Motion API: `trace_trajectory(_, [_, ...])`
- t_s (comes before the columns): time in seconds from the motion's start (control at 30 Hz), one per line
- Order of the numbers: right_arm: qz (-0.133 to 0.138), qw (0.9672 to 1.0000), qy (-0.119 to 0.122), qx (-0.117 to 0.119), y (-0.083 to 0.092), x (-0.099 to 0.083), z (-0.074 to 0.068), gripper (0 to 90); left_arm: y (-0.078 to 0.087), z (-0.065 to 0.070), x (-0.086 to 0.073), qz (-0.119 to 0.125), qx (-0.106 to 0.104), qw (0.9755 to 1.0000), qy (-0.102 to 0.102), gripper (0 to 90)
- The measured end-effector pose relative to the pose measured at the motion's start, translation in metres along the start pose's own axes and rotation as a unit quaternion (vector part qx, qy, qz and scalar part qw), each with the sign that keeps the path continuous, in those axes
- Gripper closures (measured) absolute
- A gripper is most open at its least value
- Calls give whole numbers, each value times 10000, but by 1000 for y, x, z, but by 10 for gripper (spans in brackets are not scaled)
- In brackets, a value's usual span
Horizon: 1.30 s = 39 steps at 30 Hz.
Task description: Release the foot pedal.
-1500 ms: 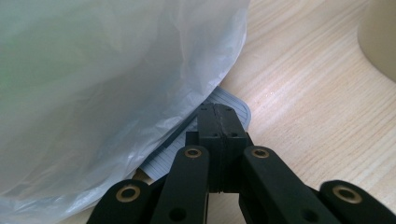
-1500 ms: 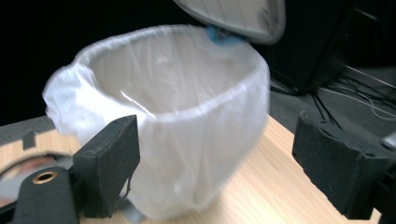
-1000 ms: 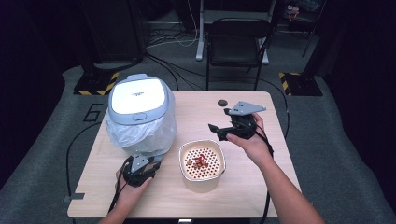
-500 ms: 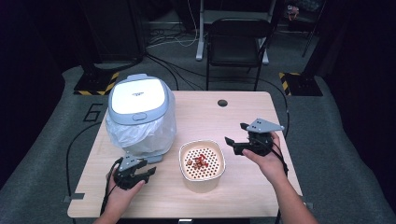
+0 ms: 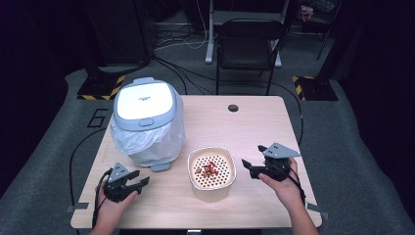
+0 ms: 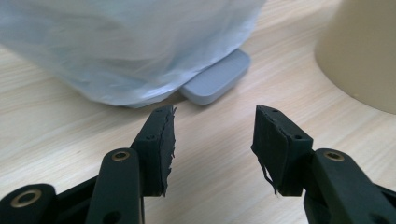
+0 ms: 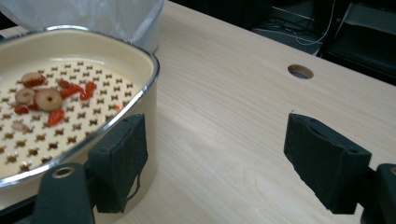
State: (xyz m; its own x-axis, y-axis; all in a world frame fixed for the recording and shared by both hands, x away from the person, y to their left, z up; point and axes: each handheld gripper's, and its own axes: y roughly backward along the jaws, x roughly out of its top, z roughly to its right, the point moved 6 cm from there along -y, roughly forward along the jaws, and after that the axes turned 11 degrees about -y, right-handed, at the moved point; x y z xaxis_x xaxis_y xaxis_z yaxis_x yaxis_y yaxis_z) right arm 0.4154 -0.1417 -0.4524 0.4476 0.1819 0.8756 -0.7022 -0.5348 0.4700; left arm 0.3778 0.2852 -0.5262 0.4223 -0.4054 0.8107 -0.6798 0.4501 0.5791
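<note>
A cream pot [image 5: 211, 172] with a perforated insert holds red bits and pale slices [image 7: 46, 98] near the table's front middle. My right gripper [image 5: 248, 168] is open just to the right of the pot; in the right gripper view [image 7: 215, 126] its left jaw stands close beside the pot's wall [image 7: 140, 112], with nothing between the jaws. My left gripper [image 5: 142, 182] is open at the front left, low over the table. In the left gripper view [image 6: 215, 116] it points at the bin's grey pedal [image 6: 215, 80].
A lidded bin [image 5: 146, 105] lined with a white plastic bag [image 6: 130, 46] stands at the back left of the wooden table [image 5: 254, 127]. A cable hole [image 5: 233, 107] sits near the far edge. A black chair [image 5: 249, 44] stands beyond the table.
My right gripper has come down from mid-table toward the front edge, ending beside the pot. My left gripper has slid a little to the left. Both stayed open.
</note>
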Motion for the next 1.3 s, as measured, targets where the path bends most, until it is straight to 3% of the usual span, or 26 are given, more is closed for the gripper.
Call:
trace_trajectory(0.13, [-16, 9999, -170, -7, -2, -12, 5, 213, -1, -10, -9, -110, 188, 9997, -130, 479])
trace_trajectory(0.33, [-253, 9989, -292, -263, -10, -37, 17, 215, -7, -20, -19, -154, 244, 9995, 89, 479])
trace_trajectory(0.43, [-308, 9984, -392, -255, -15, -49, 22, 216, -9, -26, -22, -222, 303, 9993, 39, 480])
trace_trajectory(0.7, [-467, 9966, -633, -265, -22, -72, 32, 218, -12, -36, -27, -246, 361, 9989, 159, 484])
trace_trajectory(0.97, [-641, 9960, -359, -512, -30, -86, 38, 217, -15, -43, -30, -295, 386, 9984, 306, 484])
trace_trajectory(1.2, [-757, 9953, -334, -508, -34, -91, 39, 212, -16, -48, -32, -276, 522, 9975, 376, 469])
trace_trajectory(1.3, [-753, 9941, -562, -550, -34, -93, 44, 202, -18, -51, -35, -336, 579, 9970, 383, 442])
